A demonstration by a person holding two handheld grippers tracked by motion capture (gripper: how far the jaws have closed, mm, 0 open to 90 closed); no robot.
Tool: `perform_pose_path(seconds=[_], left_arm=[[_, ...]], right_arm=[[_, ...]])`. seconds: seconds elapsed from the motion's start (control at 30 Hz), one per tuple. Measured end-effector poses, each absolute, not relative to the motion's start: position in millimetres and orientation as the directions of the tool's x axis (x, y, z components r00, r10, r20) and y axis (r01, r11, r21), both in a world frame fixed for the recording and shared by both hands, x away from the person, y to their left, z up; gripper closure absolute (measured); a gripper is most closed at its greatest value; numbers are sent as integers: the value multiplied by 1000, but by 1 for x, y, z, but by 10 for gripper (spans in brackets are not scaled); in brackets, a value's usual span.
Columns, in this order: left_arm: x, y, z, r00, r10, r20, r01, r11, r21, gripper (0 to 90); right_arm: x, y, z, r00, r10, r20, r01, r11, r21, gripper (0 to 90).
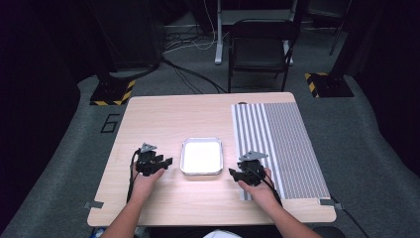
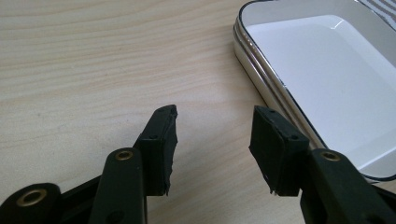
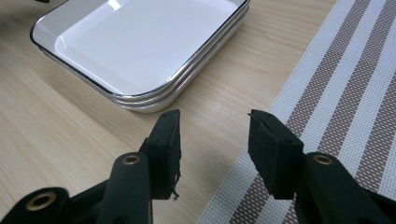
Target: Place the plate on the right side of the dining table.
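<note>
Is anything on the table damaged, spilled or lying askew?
Nothing is spilled or askew. The white tray sits squarely between both grippers, and the striped mat lies flat. Only the rubber pads of the left gripper look frayed at their edges.

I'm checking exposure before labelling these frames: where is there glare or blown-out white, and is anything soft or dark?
High view: the white tray is blown out to a glowing patch, the room beyond the table falls into near-black. Left gripper view: the tray's floor is evenly bright, the near jaws slightly soft. Right gripper view: a glare streak on the tray's far rim; the striped mat stays crisp.
</note>
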State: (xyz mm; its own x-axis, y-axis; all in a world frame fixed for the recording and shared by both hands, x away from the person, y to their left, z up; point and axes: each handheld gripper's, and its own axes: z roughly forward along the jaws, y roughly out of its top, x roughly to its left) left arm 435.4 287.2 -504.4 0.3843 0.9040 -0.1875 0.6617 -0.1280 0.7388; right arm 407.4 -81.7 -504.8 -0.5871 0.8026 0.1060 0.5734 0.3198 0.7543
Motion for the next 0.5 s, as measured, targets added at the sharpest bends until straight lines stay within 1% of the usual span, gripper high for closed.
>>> perform_pose_path(seconds=[0.07, 0.13, 0.37, 0.5], left_arm=[[434, 286, -505, 385, 901, -199, 659, -117, 743, 506], [432, 286, -504, 387, 900, -200, 664, -122, 737, 506], [429, 283, -502, 392, 895, -211, 659, -113, 743, 513], [427, 282, -501, 400, 885, -239, 659, -96, 746, 514]], right_arm=[[408, -81, -505, -596, 794, 121, 577, 319, 752, 522], [410, -81, -505, -601, 781, 168, 602, 305, 738, 521], [414, -82, -499, -589, 787, 182, 612, 288, 737, 534], [416, -85, -497, -561, 803, 201, 632, 259, 730, 538]])
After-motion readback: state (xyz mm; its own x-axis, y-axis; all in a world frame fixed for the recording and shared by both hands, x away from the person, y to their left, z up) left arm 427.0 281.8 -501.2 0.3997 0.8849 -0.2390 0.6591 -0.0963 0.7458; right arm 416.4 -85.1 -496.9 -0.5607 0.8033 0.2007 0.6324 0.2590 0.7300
